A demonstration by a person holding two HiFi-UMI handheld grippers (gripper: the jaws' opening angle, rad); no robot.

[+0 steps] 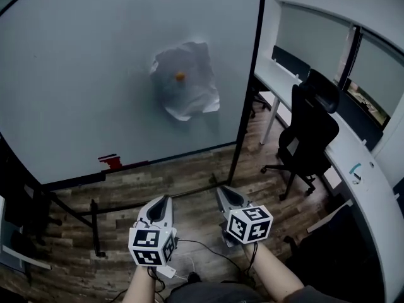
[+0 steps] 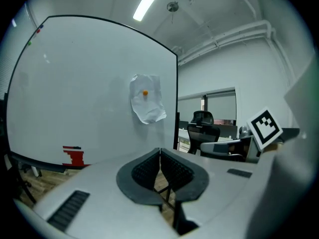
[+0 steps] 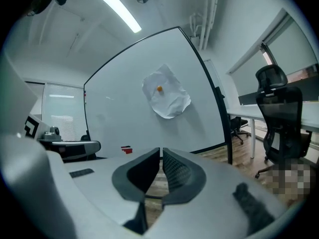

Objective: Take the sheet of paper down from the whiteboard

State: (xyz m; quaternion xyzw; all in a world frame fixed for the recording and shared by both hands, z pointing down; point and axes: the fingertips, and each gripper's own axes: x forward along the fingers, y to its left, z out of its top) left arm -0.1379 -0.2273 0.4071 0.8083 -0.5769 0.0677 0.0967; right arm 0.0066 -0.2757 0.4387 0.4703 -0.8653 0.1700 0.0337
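Well ahead of both jaw pairs & above them, crumpled sheet of paper point(image 1: 184, 81) hangs on whiteboard point(image 1: 95, 74), pinned by orange magnet point(image 1: 180, 76). Jaws of left gripper point(image 1: 165, 198) & right gripper point(image 1: 223, 190) closed tight, nothing btwn. Paper prob light, floppy, tears easily; best pinch its loose bottom corner.

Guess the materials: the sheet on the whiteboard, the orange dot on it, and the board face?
Sheet: thin white paper with a matte finish. It is crumpled, with creased, curling edges.
Orange dot: a small rounded button, probably a plastic-capped magnet since it pins the paper. It is too small to be sure.
Whiteboard face: smooth and pale with a soft sheen, likely coated steel or melamine. The look can't settle which.
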